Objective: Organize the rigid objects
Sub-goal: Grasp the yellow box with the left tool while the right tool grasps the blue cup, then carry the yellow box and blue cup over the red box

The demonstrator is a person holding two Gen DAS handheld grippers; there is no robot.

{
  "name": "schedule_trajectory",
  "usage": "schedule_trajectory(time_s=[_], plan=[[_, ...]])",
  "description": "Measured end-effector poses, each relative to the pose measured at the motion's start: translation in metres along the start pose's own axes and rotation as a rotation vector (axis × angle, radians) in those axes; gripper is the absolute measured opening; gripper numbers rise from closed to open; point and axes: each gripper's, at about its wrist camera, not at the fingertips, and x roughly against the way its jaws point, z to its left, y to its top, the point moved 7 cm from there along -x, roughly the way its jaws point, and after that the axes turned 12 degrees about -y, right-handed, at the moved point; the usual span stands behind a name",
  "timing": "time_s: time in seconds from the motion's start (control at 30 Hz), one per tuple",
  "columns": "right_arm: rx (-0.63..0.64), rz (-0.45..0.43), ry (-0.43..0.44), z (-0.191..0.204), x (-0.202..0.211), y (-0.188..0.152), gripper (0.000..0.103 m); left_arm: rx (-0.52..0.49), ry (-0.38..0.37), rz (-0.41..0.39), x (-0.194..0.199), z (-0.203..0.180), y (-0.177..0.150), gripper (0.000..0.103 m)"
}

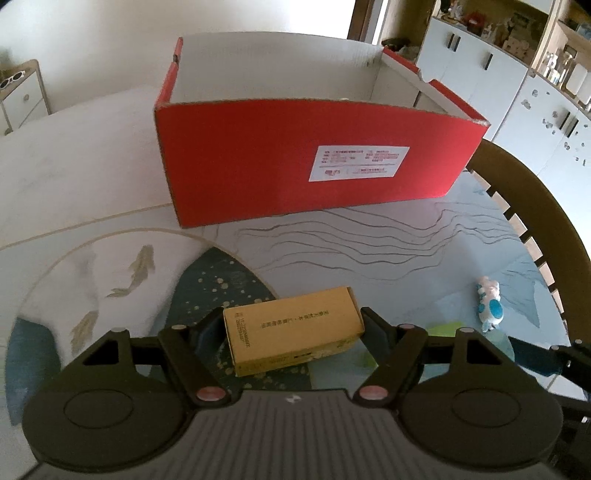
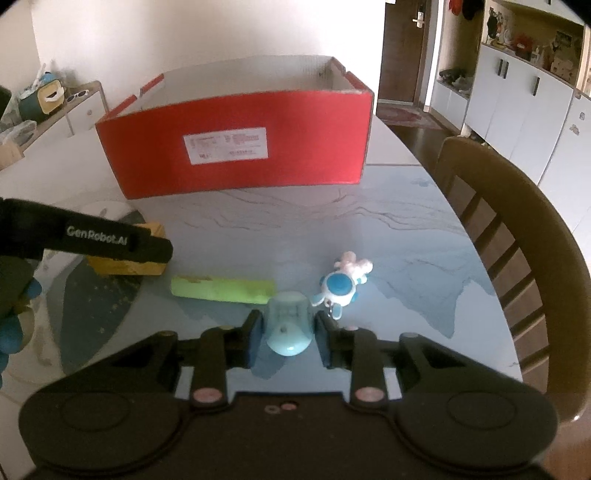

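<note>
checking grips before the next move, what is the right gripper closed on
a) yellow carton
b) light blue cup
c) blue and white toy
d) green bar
b: in the right wrist view the right gripper has its pads pressed on both sides of the light blue cup, while the green bar and the toy lie free on the table.

**Room around the table**

Table (image 2: 406,229): glossy top, pale blue-grey with wavy lines and fish print. Chair (image 2: 517,236), dark wood with slats, at its right edge. White cabinets (image 2: 517,107) beyond the chair, cluttered shelves above. Dark door (image 2: 402,51) behind. Plain wall (image 2: 184,33) at the back. Low drawer unit (image 2: 79,110) on the left.
</note>
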Motion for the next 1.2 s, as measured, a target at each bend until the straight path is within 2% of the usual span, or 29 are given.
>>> schedule_trajectory(time_s=[0.27,0.63,0.97,1.2], plan=[[0.004,-0.029,0.012,0.004,0.026,0.016,0.030,-0.040,-0.053,-0.014,0.030,-0.007,0.007,0.077],[0.009,-0.117,0.047,0.006,0.070,0.064,0.030,-0.064,-0.115,-0.057,0.074,-0.016,0.031,0.077],[0.038,-0.191,0.066,0.010,0.094,0.109,0.030,-0.121,-0.129,-0.115,0.105,-0.022,0.064,0.077],[0.062,-0.233,0.055,0.011,0.096,0.137,0.030,-0.150,-0.122,-0.161,0.112,-0.020,0.092,0.077]])
